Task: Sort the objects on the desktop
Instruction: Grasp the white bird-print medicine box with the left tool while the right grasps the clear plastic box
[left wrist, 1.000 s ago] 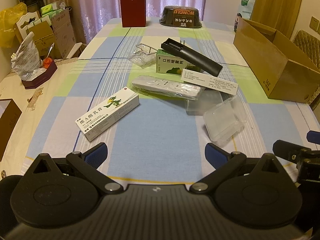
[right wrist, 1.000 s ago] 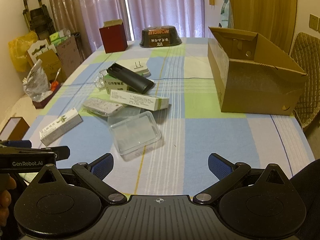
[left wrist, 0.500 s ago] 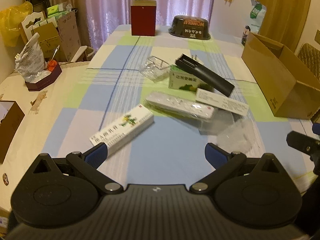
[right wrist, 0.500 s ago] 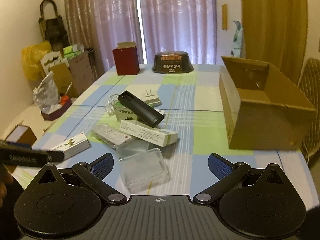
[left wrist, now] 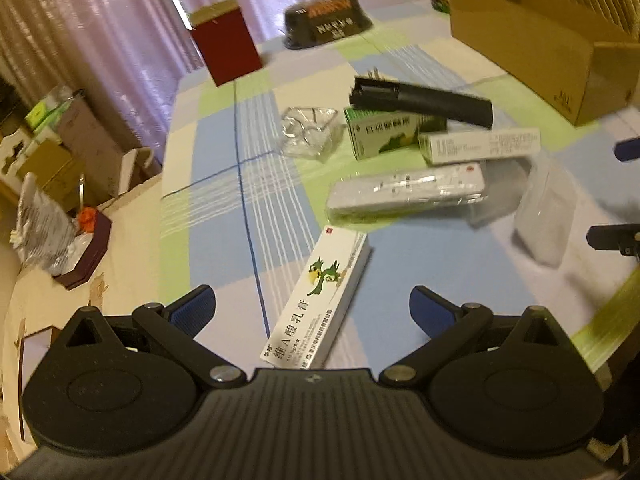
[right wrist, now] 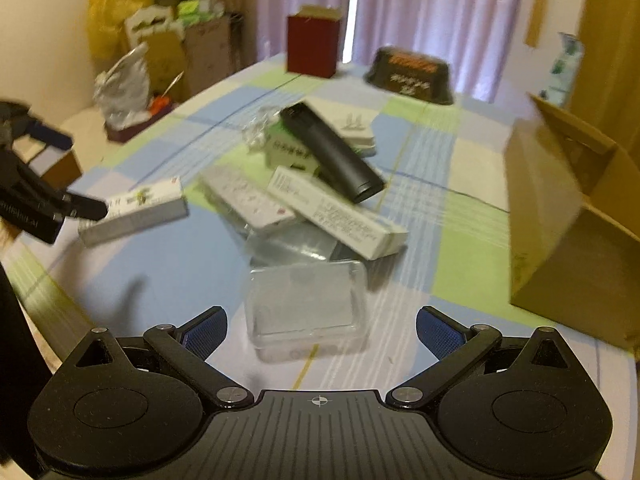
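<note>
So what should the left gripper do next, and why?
Probably ease the left gripper forward and shut on the white box with the green bird. Its jaws stand open, the box already lies between them, and nothing is held yet.

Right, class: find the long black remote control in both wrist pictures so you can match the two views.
Left wrist view: the long black remote control sits upper right of centre, lying across a green-and-white box.
Right wrist view: it is just above centre, slanting down to the right.
Shared landmark: the dark red box at the table's far end.
</note>
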Available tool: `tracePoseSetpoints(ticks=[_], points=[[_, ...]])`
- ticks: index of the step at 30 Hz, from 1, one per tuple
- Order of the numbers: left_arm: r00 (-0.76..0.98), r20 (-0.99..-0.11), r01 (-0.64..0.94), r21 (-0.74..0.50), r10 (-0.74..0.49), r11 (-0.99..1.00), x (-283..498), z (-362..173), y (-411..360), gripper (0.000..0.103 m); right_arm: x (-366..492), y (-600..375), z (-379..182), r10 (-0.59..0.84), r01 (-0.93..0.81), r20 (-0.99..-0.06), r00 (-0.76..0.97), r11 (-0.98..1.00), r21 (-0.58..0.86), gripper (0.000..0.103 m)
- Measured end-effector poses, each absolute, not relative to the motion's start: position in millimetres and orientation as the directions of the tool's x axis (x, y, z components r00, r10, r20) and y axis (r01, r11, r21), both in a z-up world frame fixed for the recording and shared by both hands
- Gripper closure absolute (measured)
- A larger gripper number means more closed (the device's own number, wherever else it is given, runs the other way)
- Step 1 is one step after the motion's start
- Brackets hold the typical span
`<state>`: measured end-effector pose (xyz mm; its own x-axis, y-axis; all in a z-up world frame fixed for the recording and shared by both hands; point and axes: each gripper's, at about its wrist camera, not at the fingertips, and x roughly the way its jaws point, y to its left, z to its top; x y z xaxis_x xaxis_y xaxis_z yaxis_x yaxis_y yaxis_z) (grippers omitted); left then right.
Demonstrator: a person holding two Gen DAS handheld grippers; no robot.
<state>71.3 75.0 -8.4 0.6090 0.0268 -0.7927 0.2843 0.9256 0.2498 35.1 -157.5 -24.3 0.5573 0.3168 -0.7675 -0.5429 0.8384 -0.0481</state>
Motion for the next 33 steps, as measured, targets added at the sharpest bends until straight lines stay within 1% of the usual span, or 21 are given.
tracePoseSetpoints(ticks=[7,16,17,18,22,25,27,29,33], points=[[0.558,-0.828,0.356,0.174,-0.059,0.918,90,-25,85,0.002,52,-146,-48,0.306,-0.582,-0.790,0.531,0.809,-0.078,0.000],[0.514,-0.851,0.476,0.176,-0.110,0.862,105,-35,85,0.002,63,-140,-59,0.295,-0.590,-0.802,0.519,0.803,-0.086,0.000],[0.506,-0.856,0.487,0.178,-0.110,0.855,107,-38,86,0.003,64,-140,-60,0.298,-0.592,-0.803,0.516,0.802,-0.083,0.000],[0.497,-0.861,0.498,0.180,-0.109,0.848,109,-40,87,0.006,66,-139,-60,0.300,-0.593,-0.803,0.514,0.801,-0.080,0.000],[0.471,-0.875,0.523,0.178,-0.109,0.834,115,-50,90,0.009,70,-136,-63,0.302,-0.596,-0.805,0.511,0.799,-0.078,0.000],[0.451,-0.884,0.534,0.159,-0.120,0.831,121,-54,92,0.013,71,-135,-64,0.303,-0.601,-0.805,0.511,0.795,-0.082,0.001],[0.441,-0.889,0.536,0.149,-0.125,0.831,124,-56,93,0.019,72,-135,-65,0.304,-0.601,-0.805,0.510,0.795,-0.081,0.001],[0.436,-0.891,0.538,0.147,-0.125,0.830,126,-57,94,0.023,73,-135,-65,0.301,-0.597,-0.804,0.513,0.798,-0.082,0.001],[0.417,-0.899,0.543,0.129,-0.133,0.830,129,-62,95,0.025,76,-134,-68,0.303,-0.601,-0.809,0.504,0.796,-0.076,0.001]])
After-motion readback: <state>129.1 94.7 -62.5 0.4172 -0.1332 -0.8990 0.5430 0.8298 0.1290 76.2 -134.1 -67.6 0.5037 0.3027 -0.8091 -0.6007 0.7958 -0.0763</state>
